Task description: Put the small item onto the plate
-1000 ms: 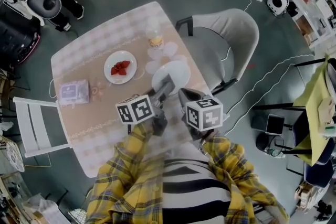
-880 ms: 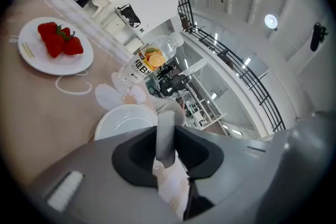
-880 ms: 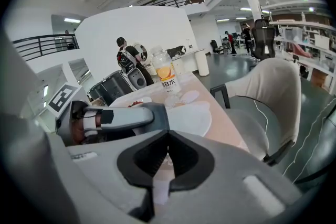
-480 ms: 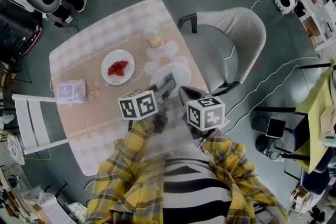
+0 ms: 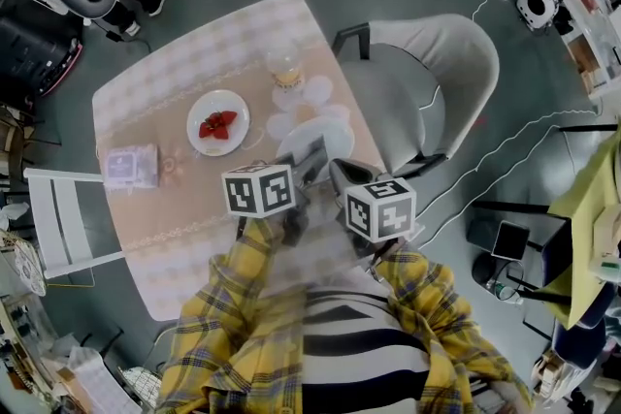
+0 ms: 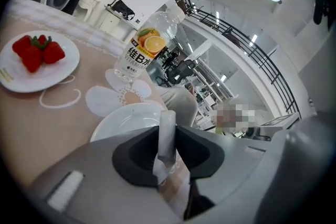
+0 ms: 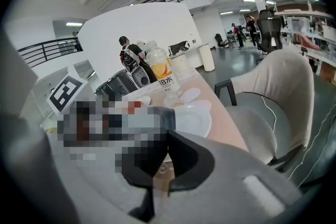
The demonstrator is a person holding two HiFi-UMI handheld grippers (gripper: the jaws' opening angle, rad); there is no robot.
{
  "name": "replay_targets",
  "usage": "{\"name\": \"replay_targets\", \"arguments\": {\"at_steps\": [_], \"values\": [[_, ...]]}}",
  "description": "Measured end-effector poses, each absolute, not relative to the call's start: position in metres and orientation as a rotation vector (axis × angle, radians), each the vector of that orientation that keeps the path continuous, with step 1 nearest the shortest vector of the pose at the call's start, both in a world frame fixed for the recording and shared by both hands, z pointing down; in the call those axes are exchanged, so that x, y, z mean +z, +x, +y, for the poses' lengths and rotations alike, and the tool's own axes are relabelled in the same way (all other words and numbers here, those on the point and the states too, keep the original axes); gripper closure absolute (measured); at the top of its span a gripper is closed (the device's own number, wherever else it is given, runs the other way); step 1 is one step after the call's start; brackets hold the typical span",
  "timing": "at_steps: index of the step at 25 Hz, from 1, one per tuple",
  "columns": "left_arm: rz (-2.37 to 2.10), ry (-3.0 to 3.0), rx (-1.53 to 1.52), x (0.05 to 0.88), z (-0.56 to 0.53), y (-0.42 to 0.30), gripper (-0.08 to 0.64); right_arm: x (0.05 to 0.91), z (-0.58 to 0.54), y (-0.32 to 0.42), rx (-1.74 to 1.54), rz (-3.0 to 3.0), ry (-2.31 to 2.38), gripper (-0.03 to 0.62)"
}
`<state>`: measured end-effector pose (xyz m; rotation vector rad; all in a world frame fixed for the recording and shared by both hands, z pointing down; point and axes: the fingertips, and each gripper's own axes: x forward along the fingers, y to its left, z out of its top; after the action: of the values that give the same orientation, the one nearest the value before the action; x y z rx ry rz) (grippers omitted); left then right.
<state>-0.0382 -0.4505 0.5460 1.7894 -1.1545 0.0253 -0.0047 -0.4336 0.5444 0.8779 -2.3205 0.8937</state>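
Observation:
My left gripper [image 5: 312,158] [image 6: 167,127] is shut on a small white packet [image 6: 167,136], which stands upright between its dark pads. Its jaws have just eased slightly wider, with the packet still pinched. Just ahead lies the empty white plate [image 5: 332,125] [image 6: 123,120], and the gripper's tip hangs over its near rim. Beside it, my right gripper [image 5: 340,177] [image 7: 157,168] is shut to a thin slit with nothing in it. A mosaic patch hides part of its left jaw. The plate [image 7: 195,119] lies ahead of that gripper.
A second plate [image 5: 218,124] [image 6: 10,78] holding strawberries sits to the left. A drink bottle [image 5: 284,68] [image 6: 149,42] stands behind the empty plate on flower-shaped mats. A wrapped pack [image 5: 131,167] lies at the table's left. A grey chair [image 5: 427,82] is on the right, a white chair [image 5: 58,218] on the left.
Both grippers have edged forward and down a little towards the empty plate, the left one more. The packet stays in the left gripper.

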Motion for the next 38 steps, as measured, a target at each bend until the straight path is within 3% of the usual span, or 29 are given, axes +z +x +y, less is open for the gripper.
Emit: {"name": "replay_targets", "arguments": {"at_steps": [7,12,28,34,38], "values": [[-1.181,1.809,0.147,0.549,-0.451,-0.041,0.461,0.542,-0.435,-0.004,0.899,-2.334,0.865,0.591],[-1.216,1.844,0.199,0.546,-0.453,-0.042,0.38,0.543,-0.435,-0.006,0.896,-2.335,0.854,0.591],[-1.38,1.998,0.65,0.551,-0.44,-0.067,0.298,0.541,-0.431,-0.009,0.886,-2.34,0.862,0.591],[-1.397,2.012,0.666,0.551,-0.435,-0.07,0.3,0.538,-0.426,-0.009,0.876,-2.34,0.869,0.591],[-1.439,2.031,0.552,0.535,-0.431,-0.072,0.383,0.534,-0.423,-0.008,0.869,-2.34,0.888,0.591]]}}
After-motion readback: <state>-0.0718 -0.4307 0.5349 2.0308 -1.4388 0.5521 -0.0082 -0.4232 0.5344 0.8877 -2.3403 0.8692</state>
